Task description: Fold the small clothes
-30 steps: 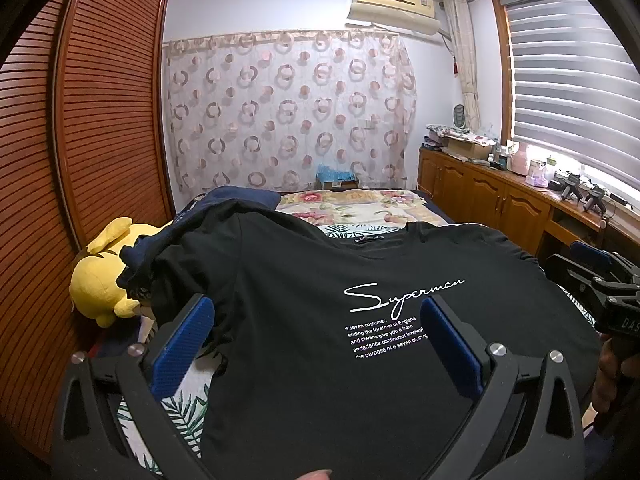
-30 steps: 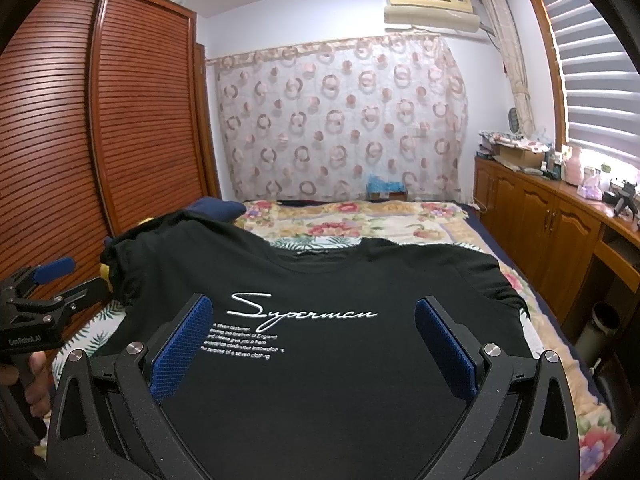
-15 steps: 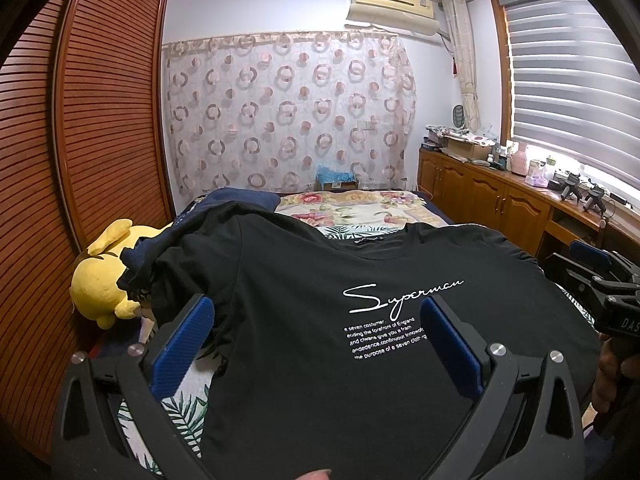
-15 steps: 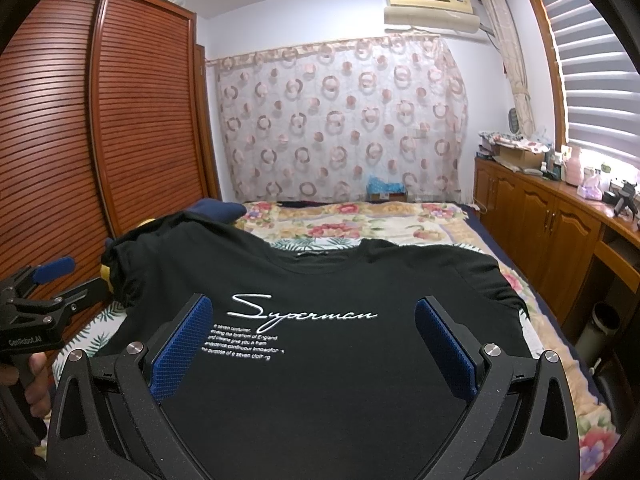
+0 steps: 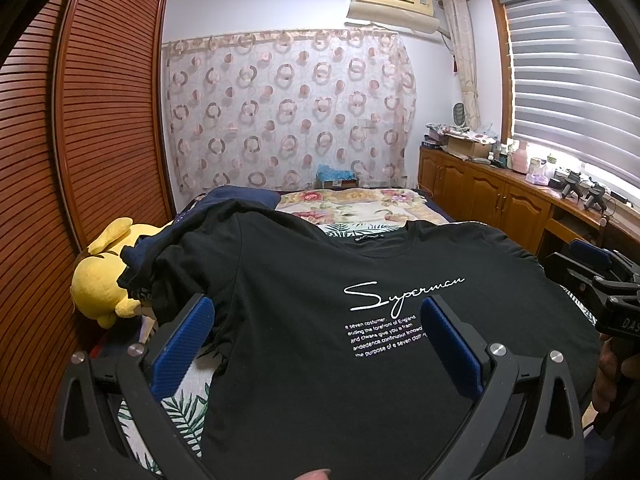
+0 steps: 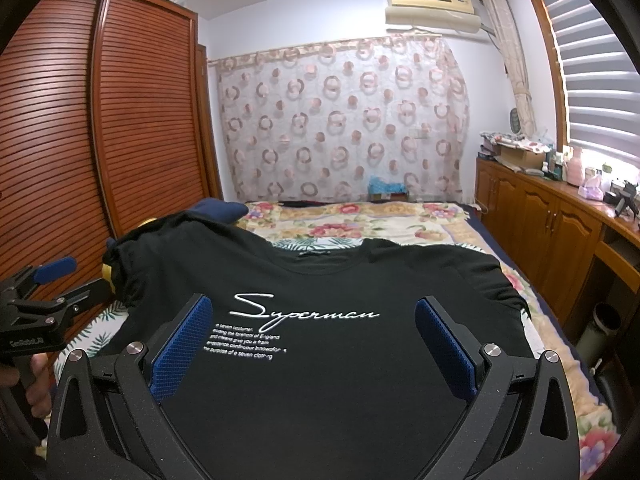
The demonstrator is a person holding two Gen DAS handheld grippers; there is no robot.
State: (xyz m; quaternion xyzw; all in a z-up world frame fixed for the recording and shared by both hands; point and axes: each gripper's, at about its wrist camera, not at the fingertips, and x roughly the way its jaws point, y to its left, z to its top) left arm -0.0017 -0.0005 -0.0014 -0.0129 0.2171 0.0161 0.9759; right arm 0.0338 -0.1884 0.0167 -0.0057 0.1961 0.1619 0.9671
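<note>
Nearest the left wrist camera, the left gripper [image 5: 316, 316] hangs over the lower part of a black T-shirt [image 5: 360, 380], its 2 blue pads [image 5: 182, 346] spread wide with nothing between them. The right gripper [image 6: 314, 316] is the same: wide apart above the shirt's front, gripping nothing. Each gripper also shows at the edge of the other's view, held by a hand [image 5: 604, 376] at the right edge of the left view and a hand [image 6: 34, 384] at the left edge of the right one.

The T-shirt lies spread face up on the bed [image 6: 560, 360], collar away from the cameras, white "Superman" script [image 6: 304, 312] and 5 lines of small print across the chest. Its left sleeve [image 5: 176, 272] is rumpled and lies against a dark blue garment [image 5: 236, 196] heaped near the bed's left side. Just beside that sits a yellow plush toy [image 5: 100, 280], next to the slatted wooden wardrobe [image 5: 100, 120].

Beyond the collar the floral bedcover [image 6: 360, 220] runs back to a blue bag [image 6: 386, 186] at the far end. A circle-patterned curtain [image 6: 340, 120] covers the back wall, with an air conditioner [image 6: 432, 4] above it. Along the right, wooden cabinets [image 6: 540, 216] carry clutter under a window blind [image 5: 568, 80].
</note>
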